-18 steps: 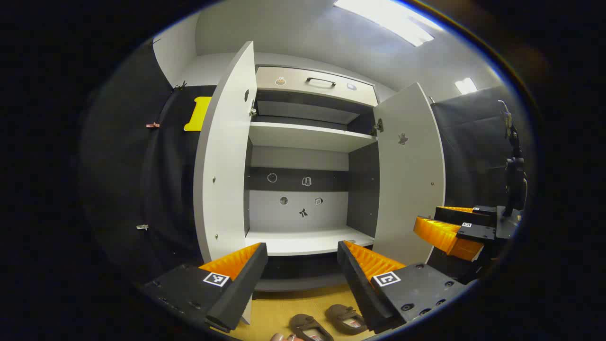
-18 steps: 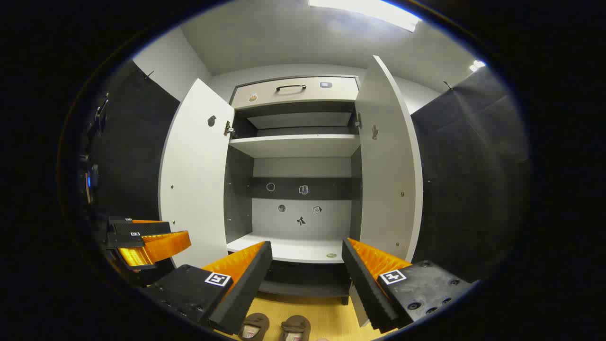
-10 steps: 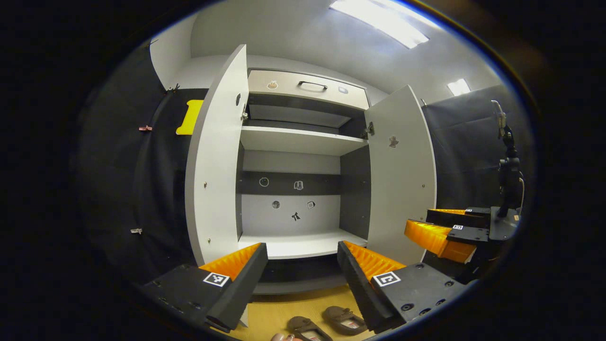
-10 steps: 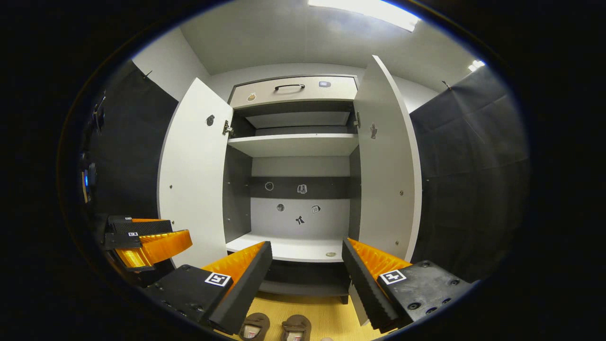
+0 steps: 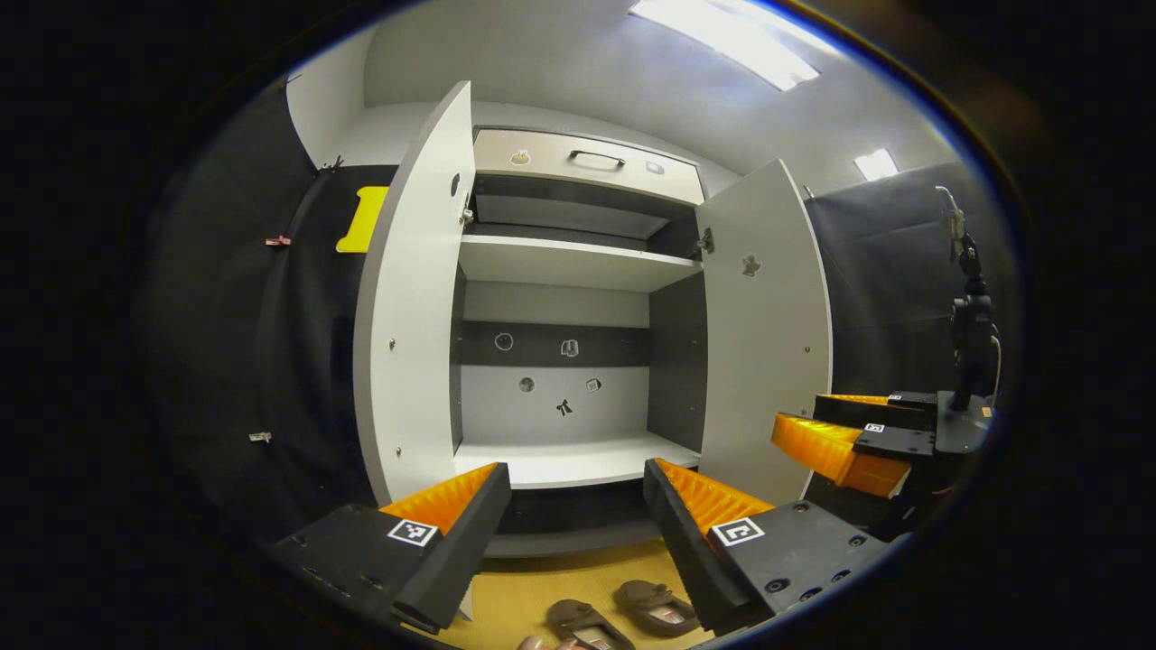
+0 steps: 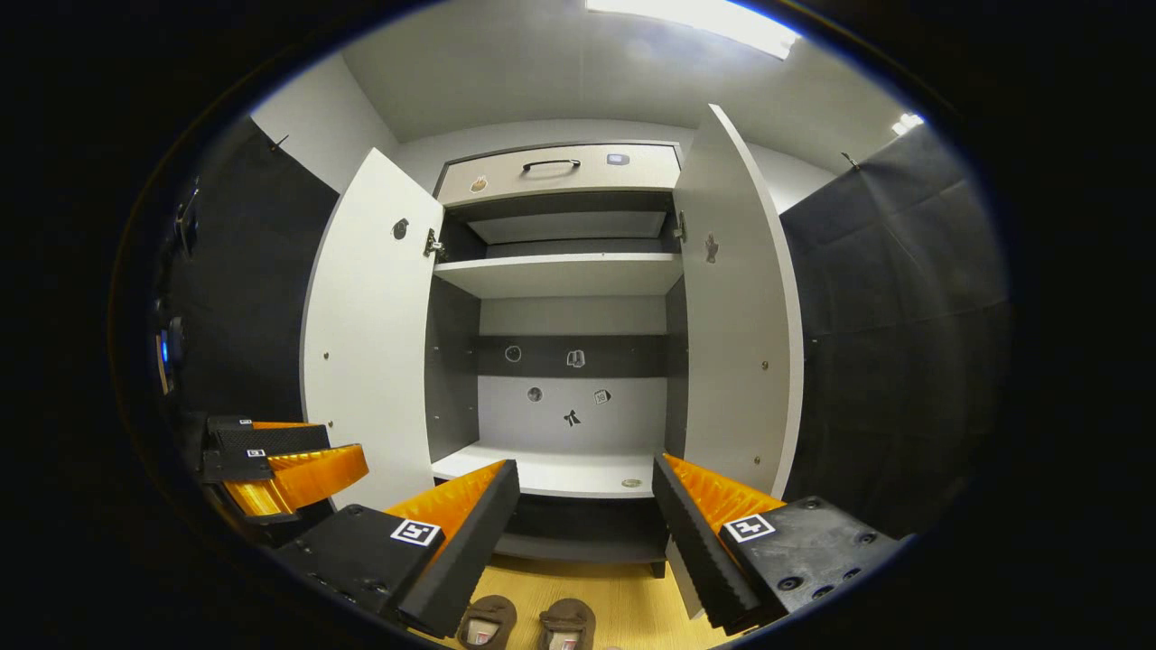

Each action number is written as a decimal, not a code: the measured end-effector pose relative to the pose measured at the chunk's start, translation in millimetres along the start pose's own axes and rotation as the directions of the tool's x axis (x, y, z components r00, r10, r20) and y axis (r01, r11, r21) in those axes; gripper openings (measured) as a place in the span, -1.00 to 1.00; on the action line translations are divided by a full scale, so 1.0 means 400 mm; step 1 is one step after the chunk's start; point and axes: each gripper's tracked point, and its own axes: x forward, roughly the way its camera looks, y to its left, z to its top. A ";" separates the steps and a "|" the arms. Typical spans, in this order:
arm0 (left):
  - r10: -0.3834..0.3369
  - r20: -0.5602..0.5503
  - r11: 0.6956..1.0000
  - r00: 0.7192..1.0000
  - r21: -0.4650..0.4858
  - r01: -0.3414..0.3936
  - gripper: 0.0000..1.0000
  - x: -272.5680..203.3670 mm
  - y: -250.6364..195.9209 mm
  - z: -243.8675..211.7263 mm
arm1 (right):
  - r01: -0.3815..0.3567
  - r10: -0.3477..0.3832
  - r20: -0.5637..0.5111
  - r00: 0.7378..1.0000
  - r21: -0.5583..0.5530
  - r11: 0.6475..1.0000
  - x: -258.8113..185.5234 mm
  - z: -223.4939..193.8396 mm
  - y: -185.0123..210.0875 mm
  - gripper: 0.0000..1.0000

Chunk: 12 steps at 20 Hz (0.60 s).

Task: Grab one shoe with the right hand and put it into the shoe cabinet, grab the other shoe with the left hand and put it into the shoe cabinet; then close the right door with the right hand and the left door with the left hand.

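While both tools stand unloaded, the hazards sit mostly in the approach.

Right tool: jaws spread wide, nothing between them; lower centre of the right gripper view. Left tool: likewise parted and empty; lower centre of the left gripper view.

Shoes: two brown ones on the yellow floor at the bottom edge, below and between the fingers. Left shoe of the pair and right shoe of the pair lie side by side, just apart. Risk: a wide-open tool coming down on one may nudge or catch its neighbour, since the gap between them is slight.

Shoe cabinet: centre of frame, lower shelf bare, upper shelf above it. Risk: a soft shoe gripped at its edge may sag or slip in carriage and land short of the shelf lip.

Left door and right door: both swung open, flanking the opening at centre left and centre right. Risk: the tools pass between them; a fisheye view distorts the edges, and a brushed door may swing into the path. Closing before both shoes sit fully inside would jam a door on a heel.
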 end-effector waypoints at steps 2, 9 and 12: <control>0.008 0.006 1.000 1.000 0.009 -0.008 0.89 -0.007 0.005 -0.001 | -0.001 0.001 -0.006 1.000 0.003 1.000 -0.001 -0.007 0.003 0.95; -0.038 0.026 0.999 0.999 -0.006 0.038 0.88 -0.034 -0.005 -0.007 | 0.008 -0.006 -0.083 0.997 0.021 1.000 -0.017 -0.101 0.020 0.95; -0.042 0.010 0.999 0.999 -0.008 0.042 0.89 -0.037 0.005 -0.032 | 0.009 -0.006 -0.142 0.990 0.019 1.000 -0.037 -0.172 0.035 0.96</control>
